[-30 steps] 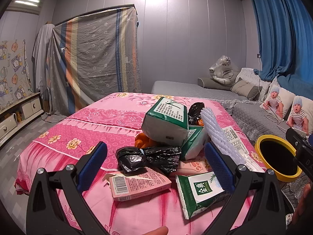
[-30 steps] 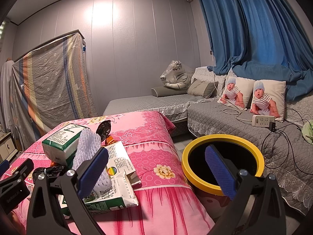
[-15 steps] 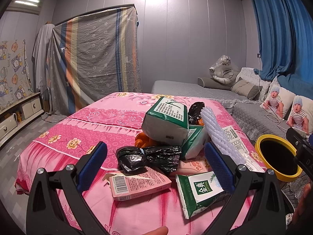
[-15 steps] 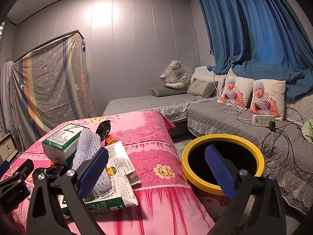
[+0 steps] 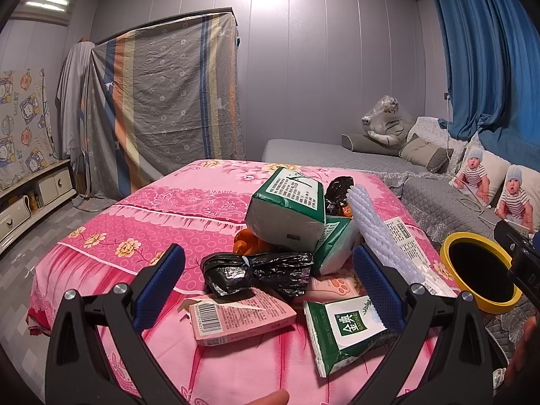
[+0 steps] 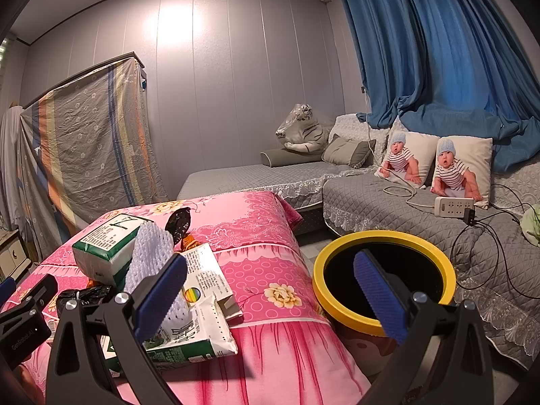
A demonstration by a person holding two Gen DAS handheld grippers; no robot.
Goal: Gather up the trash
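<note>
A heap of trash lies on the pink flowered cloth (image 5: 175, 222): a knotted black plastic bag (image 5: 256, 271), a flat pink carton (image 5: 241, 315), a green and white milk carton (image 5: 344, 329), a large green and white pack (image 5: 287, 206) and a white foam net (image 5: 378, 233). My left gripper (image 5: 268, 285) stands open in front of the heap, with nothing between its blue pads. In the right wrist view the foam net (image 6: 153, 256) and white cartons (image 6: 202, 324) lie at the left. My right gripper (image 6: 270, 295) is open and empty, above the cloth's corner beside the yellow-rimmed bin (image 6: 383, 280).
The yellow-rimmed bin (image 5: 479, 273) stands on the floor at the cloth's right edge. A grey sofa (image 6: 405, 202) with cushions, a power strip (image 6: 454, 206) and cables runs behind it. A draped wardrobe (image 5: 162, 101) and a low cabinet (image 5: 30, 199) stand at the far left.
</note>
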